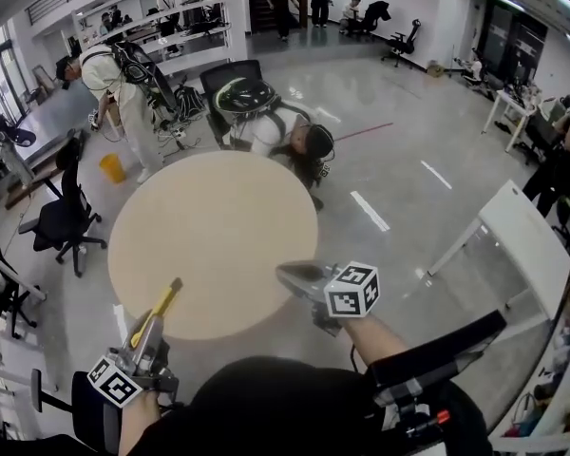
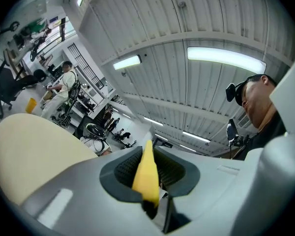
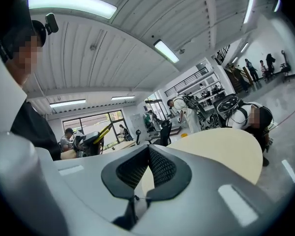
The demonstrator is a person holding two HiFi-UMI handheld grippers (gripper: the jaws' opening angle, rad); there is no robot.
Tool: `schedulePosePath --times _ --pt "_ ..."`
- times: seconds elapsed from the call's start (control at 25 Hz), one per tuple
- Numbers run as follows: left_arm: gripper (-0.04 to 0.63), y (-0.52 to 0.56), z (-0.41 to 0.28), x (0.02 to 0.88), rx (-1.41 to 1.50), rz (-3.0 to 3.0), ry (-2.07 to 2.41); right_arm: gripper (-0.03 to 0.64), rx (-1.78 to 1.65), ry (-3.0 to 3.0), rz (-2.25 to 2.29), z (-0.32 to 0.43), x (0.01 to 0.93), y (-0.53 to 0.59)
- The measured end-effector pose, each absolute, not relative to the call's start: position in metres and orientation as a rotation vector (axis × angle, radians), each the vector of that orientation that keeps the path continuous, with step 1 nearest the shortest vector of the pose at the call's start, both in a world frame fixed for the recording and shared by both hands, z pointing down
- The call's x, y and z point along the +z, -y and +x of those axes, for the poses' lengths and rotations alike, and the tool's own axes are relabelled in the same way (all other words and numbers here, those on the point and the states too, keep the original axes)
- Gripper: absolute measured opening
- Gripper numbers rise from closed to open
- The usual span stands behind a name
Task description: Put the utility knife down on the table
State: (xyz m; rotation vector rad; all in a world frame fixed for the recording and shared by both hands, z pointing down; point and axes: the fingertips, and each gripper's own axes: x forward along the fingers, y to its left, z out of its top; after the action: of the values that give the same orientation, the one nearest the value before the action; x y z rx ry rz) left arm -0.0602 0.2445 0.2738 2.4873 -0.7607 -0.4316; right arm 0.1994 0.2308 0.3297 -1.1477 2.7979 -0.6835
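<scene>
The yellow utility knife (image 1: 161, 309) is clamped in my left gripper (image 1: 149, 333) and sticks out forward and up over the near left rim of the round beige table (image 1: 214, 240). In the left gripper view the knife's yellow body (image 2: 147, 173) stands upright between the dark pads, with the left gripper (image 2: 148, 181) shut on it. My right gripper (image 1: 293, 274) hovers over the table's near right edge. Its pads meet at the tips with nothing between them, as the right gripper view shows (image 3: 148, 151). That view also catches the knife (image 3: 105, 130) at the left.
A person with a backpack crouches just beyond the table's far edge (image 1: 294, 141). A black office chair (image 1: 66, 212) stands left of the table, a yellow bucket (image 1: 112, 167) behind it. A white table (image 1: 527, 245) is to the right.
</scene>
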Motion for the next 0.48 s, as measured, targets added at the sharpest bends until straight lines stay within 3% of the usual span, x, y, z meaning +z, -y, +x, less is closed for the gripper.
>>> schedulePosePath --times 0.48 --pt "0.069 -0.153 -0.067 0.286 -0.443 2.472 0.584 0.015 -0.695 -2.729 -1.35 0.197 0.329 -0.171"
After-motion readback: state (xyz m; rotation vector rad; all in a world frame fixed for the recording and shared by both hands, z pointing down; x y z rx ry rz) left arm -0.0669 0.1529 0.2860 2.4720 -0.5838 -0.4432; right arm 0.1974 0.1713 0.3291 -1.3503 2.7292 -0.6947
